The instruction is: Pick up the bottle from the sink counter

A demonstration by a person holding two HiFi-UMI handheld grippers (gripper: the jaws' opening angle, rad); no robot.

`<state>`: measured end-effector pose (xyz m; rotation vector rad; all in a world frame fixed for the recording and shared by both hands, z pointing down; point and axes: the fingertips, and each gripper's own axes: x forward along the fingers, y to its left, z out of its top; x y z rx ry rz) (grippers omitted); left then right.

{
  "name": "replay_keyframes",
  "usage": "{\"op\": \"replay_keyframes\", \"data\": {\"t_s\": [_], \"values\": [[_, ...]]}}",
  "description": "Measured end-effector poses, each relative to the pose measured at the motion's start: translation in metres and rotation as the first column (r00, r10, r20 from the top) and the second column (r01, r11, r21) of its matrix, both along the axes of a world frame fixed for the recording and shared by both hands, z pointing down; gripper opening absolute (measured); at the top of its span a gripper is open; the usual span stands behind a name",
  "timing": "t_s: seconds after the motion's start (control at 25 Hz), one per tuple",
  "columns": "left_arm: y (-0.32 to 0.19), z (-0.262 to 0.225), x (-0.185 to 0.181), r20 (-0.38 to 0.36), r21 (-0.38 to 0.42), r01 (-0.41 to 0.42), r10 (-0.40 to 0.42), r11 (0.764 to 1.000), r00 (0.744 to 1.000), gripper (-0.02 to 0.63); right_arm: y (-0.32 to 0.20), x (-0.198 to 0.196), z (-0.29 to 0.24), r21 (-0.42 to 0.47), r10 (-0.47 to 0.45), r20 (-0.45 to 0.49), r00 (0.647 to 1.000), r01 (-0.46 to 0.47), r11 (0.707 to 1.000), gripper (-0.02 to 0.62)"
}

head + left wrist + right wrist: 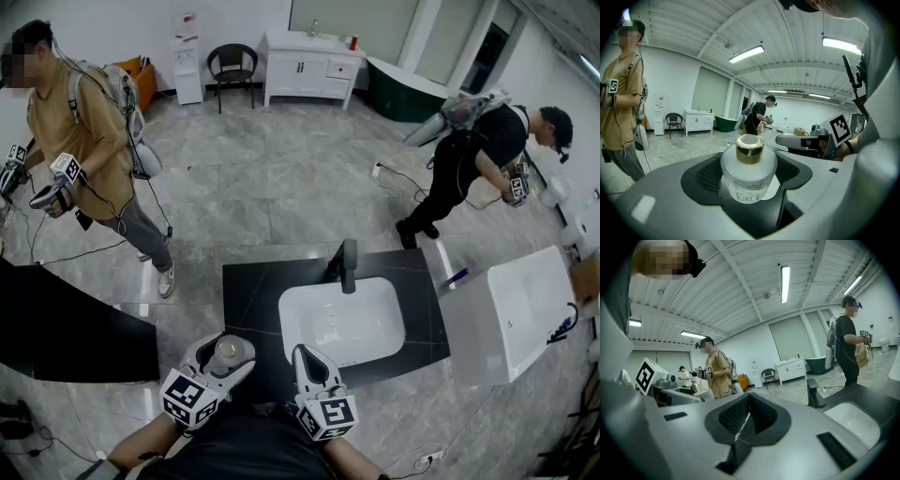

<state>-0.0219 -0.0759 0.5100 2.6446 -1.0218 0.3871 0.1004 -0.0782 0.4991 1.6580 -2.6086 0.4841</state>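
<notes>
A squat frosted white bottle (749, 174) with a gold cap stands upright between the dark pads of my left gripper (749, 183), which is shut on its body. In the head view the bottle (228, 351) and left gripper (230, 354) are held at the front left corner of the black sink counter (253, 300). My right gripper (306, 356) is at the counter's front edge, just before the white basin (342, 323). In the right gripper view, the right gripper (749, 417) has its pads closed together with nothing between them.
A dark faucet (348, 265) rises behind the basin. A person in a tan shirt (89, 141) stands at the left, another in black (478, 155) bends at the right. A white tub (530, 305) sits right of the counter, a dark slab (66, 328) left.
</notes>
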Motion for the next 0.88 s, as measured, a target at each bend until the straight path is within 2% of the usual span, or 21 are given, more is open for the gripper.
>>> {"op": "replay_keyframes", "data": {"t_s": [0.88], "values": [[-0.0014, 0.0037, -0.0024, 0.014, -0.009, 0.001, -0.001, 1.0, 1.0, 0.334, -0.0005, -0.0031, -0.0065, 0.034, -0.003, -0.008, 1.0, 0.004, 0.999, 0.006]]}}
